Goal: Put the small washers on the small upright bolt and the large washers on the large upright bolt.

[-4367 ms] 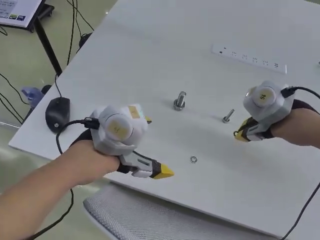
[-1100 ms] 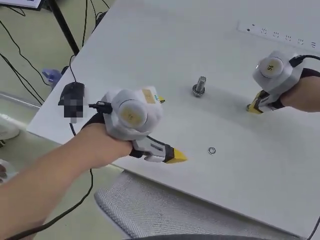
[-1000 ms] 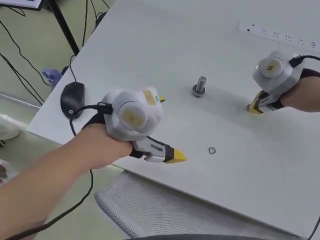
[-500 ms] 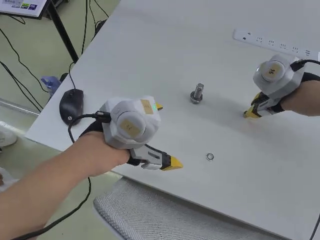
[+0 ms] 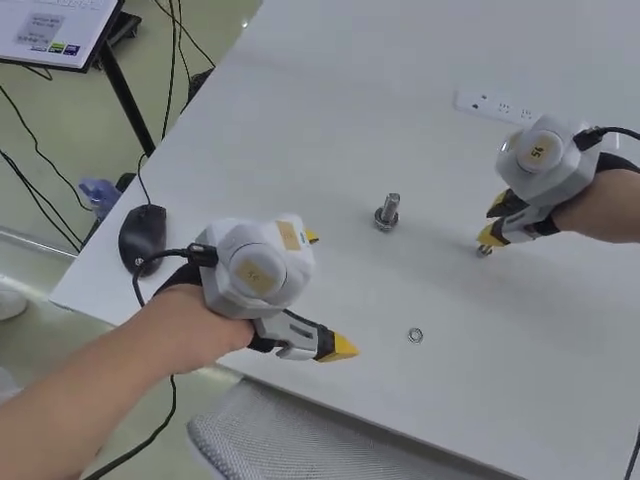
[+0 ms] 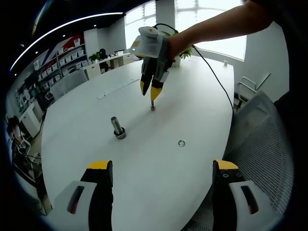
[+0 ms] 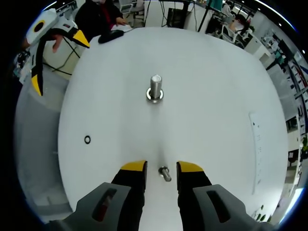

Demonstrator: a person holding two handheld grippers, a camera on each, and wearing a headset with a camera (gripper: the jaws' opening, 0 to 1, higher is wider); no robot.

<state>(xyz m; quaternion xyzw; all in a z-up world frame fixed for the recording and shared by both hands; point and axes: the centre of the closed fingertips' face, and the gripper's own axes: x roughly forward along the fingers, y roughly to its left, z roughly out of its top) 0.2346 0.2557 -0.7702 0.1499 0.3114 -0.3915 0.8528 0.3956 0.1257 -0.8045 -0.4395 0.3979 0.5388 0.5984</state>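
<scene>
The large upright bolt (image 5: pixel 387 212) (image 6: pixel 117 129) (image 7: pixel 155 89) stands mid-table with a washer round its base. The small upright bolt (image 5: pixel 484 249) (image 6: pixel 152 107) (image 7: pixel 164 173) stands to its right. My right gripper (image 5: pixel 492 222) (image 6: pixel 148 92) (image 7: pixel 160 166) hovers just over the small bolt, jaws a little apart on either side of it, holding nothing. One small washer (image 5: pixel 415 335) (image 6: pixel 181 142) (image 7: pixel 87 139) lies flat near the table's front edge. My left gripper (image 5: pixel 326 292) (image 6: pixel 162 166) (image 7: pixel 57 61) is wide open and empty, left of that washer.
A white power strip (image 5: pixel 497 105) (image 6: pixel 118 88) (image 7: pixel 255 139) lies at the back of the white table (image 5: pixel 330 110). A black mouse (image 5: pixel 142 225) (image 7: pixel 111 34) sits near the left edge. A grey mesh chair (image 5: pixel 270 440) (image 6: pixel 260 144) stands in front.
My right gripper has lifted off the small bolt, which now shows below its tips. The left gripper has hardly moved; the head camera has shifted.
</scene>
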